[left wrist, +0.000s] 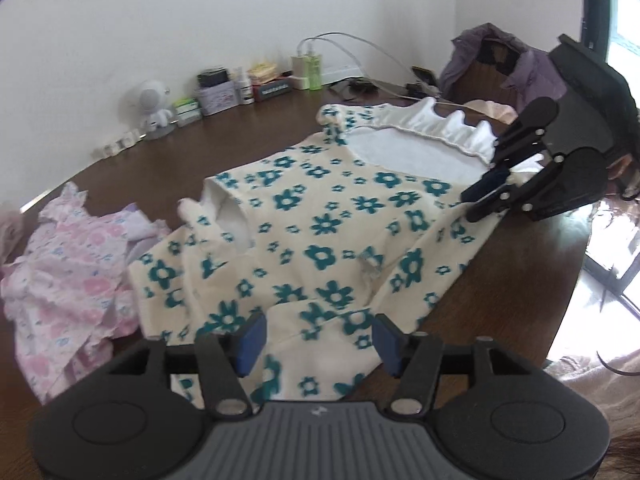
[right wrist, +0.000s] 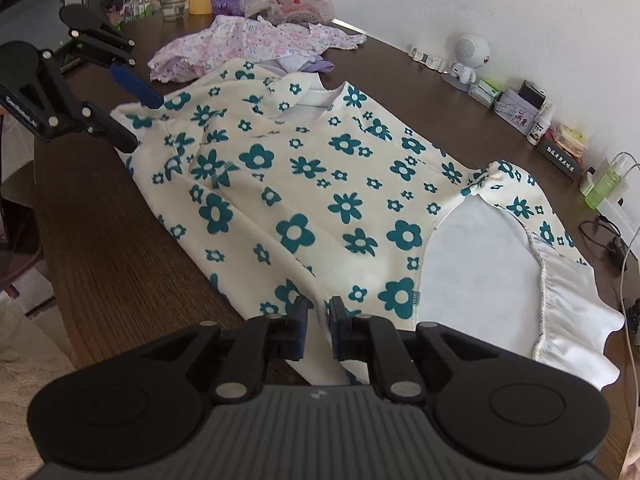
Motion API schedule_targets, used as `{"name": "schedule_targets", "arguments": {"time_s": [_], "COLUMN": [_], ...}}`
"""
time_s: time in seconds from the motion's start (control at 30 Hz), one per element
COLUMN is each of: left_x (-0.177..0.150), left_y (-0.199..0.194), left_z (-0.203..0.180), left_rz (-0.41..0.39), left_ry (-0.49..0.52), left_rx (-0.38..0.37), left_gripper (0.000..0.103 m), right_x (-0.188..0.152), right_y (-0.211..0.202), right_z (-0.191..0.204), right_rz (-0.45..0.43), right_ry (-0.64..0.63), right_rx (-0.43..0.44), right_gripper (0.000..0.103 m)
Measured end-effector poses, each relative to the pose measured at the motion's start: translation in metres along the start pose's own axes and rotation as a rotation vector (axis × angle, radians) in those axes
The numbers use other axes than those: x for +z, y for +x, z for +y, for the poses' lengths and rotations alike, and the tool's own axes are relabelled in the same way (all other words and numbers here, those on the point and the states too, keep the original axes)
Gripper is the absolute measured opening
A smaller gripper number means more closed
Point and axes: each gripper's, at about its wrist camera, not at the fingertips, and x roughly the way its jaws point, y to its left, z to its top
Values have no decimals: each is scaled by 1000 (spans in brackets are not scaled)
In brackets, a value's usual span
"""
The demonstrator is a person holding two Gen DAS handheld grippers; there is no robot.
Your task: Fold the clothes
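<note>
Fingers [right wrist: 298, 336] of right gripper [right wrist: 318, 334] hide pinched floral garment [right wrist: 304, 184] edge.

Cream garment [right wrist: 304, 184], teal flowers, spread flat, hem seemingly gathered; pink floral clothes [left wrist: 68, 276] crumpled beside.

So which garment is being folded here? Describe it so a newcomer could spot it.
On the dark wooden table, it is the large cream garment spread across the middle. Unlike the crumpled pink floral clothes beside it, it carries bold teal flowers, and the right gripper pinches its hem.
</note>
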Motion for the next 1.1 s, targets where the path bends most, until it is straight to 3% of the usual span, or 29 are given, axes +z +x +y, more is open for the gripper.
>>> {"name": "schedule_targets", "arguments": {"time_s": [0.07, 0.13, 0.17, 0.2, 0.27, 0.3, 0.33, 0.5, 0.53, 0.6, 0.67, 0.73, 0.77, 0.8, 0.83, 0.9, 0.97, 1.03, 1.1], "left_x": [-2, -6, -8, -11, -16, -18, -20, -43, -51, -62, -67, -64, -60, -54, -43, -22, 0, 10, 14], "left_y": [8, 18, 23, 26, 25, 18, 10, -40, -47, -47, -45, -52, -56, -59, -57, -52, -31, -9, 11], "left_z": [13, 22, 25, 29, 35, 34, 32, -8, -18, -33, -42, -39, -37, -33, -29, -24, -29, -39, -47], "left_rz": [30, 64, 83, 97, 96, 72, 45, -100, -111, -31, 22, -13, -41, -72, -94, -123, -64, -13, 36], "left_ry": [-59, -100, -118, -142, -192, -189, -179, 67, 140, 227, 265, 227, 190, 133, 61, -81, -218, -297, -338], "left_rx": [4, -23, -35, -51, -99, -99, -95, -131, -144, -160, -133, -109, -104, -113, -126, -152, -184, -257, -276], "left_gripper": [68, 67, 61, 38, 5, 5, 5, 5, 6, 18, 28, 36, 45, 55, 58, 60, 57, 53, 50], "right_x": [5, 12, 16, 17, 16, 14, 13, 4, 2, -6, -14, -20, -21, -22, -22, -24, -28, -33, -43], "right_y": [3, 11, 16, 21, 19, 15, 12, -12, -17, -17, -13, -18, -25, -34, -44, -58, -58, -56, -51], "right_z": [3, 10, 13, 16, 18, 18, 19, 22, 25, 29, 33, 33, 29, 22, 14, -5, -21, -35, -44], "right_rz": [-15, -11, -5, 3, 1, -4, -9, -43, -43, -2, 52, 56, 37, 11, -19, -66, -45, -7, 30], "right_ry": [-9, -35, -44, -51, -73, -85, -98, -176, -192, -214, -230, -216, -179, -124, -62, 57, 136, 210, 252], "right_rx": [0, 4, 8, 8, 18, 27, 36, 92, 104, 125, 139, 144, 150, 159, 164, 146, 95, 37, 11], "right_gripper": [27, 28, 29, 28, 26, 22, 6, 3, 3, 7, 30, 34, 34, 35, 37, 40, 41, 41, 41]}}
